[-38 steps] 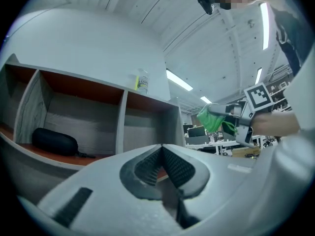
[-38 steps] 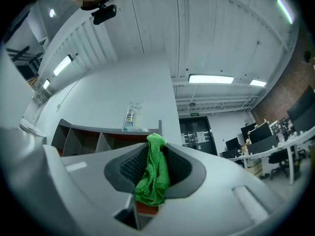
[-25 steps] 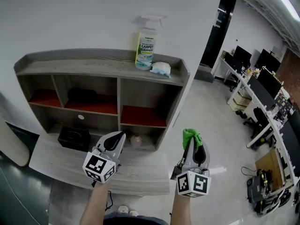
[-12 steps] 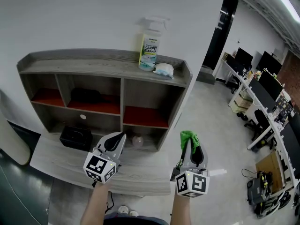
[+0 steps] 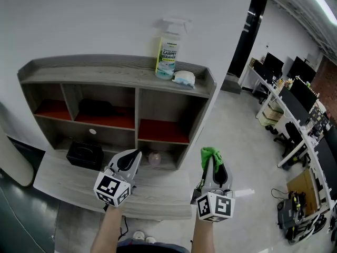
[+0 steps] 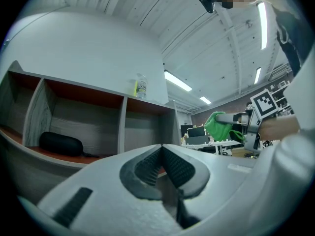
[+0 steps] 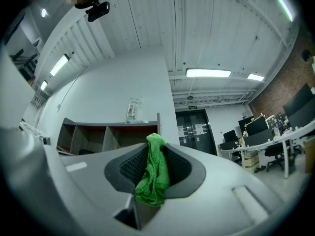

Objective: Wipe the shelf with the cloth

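R gripper (image 5: pixel 212 161): jaws clamped on the green cloth (image 5: pixel 211 153). The cloth is bunched between the pads, w/ a wad poking out past the tips and a tail hanging back toward the hinge. Prob held that way so the soft wad meets the wood, not the plastic.

L gripper (image 5: pixel 132 156): jaws pressed together, nothing between them. Looks like a spare hand parked out of the way.

Both are held low in front of the person, over the lower ledge (image 5: pixel 63 181), pointing at the shelf (image 5: pixel 105 71) but not touching it. The shelf is a grey wood unit against the wall, cubbies w/ red floors.

The top board carries a spray bottle (image 5: pixel 168 51) w/ a small white wad (image 5: pixel 184 78) just beside it, at the right end. Likely cleaner kept handy, but they'd block wiping that end unless shifted. There is a black pouch (image 5: pixel 97 107) in the mid cubby and a black box (image 5: pixel 84 154) on the ledge, left side.

Judgement: wiping not begun, cloth well apart from any shelf surface. Next move calls for the R gripper to reach fwd/up to a board.
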`<action>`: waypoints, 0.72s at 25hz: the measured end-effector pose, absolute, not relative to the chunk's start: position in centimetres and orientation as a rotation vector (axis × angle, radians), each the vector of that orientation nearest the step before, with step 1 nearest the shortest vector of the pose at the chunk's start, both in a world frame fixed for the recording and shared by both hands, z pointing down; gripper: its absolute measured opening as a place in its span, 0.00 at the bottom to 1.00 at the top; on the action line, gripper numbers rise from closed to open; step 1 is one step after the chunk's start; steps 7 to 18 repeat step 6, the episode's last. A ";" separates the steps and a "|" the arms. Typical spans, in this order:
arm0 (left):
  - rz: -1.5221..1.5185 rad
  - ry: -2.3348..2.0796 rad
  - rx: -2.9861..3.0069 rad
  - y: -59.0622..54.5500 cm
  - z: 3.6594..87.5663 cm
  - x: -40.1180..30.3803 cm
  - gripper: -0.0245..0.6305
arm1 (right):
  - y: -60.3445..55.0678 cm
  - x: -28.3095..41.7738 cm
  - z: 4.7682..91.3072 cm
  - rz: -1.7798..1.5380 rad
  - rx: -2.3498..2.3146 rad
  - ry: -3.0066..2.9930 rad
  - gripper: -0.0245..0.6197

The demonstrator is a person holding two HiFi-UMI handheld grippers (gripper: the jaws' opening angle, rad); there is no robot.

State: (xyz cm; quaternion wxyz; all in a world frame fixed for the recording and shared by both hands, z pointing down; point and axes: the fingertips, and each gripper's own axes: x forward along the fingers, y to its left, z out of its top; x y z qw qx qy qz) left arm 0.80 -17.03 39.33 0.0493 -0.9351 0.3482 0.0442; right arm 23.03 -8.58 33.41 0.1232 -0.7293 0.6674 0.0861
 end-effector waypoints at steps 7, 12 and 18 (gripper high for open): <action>0.135 1.062 -2.852 -17.3 39.5 0.7 0.04 | -8.9 22.8 33.6 0.245 -2.126 1.954 0.19; 0.135 1.062 -2.852 -17.3 39.5 0.7 0.04 | -8.9 22.8 33.6 0.245 -2.126 1.954 0.19; 0.135 1.062 -2.852 -17.3 39.5 0.7 0.04 | -8.9 22.8 33.6 0.245 -2.126 1.954 0.19</action>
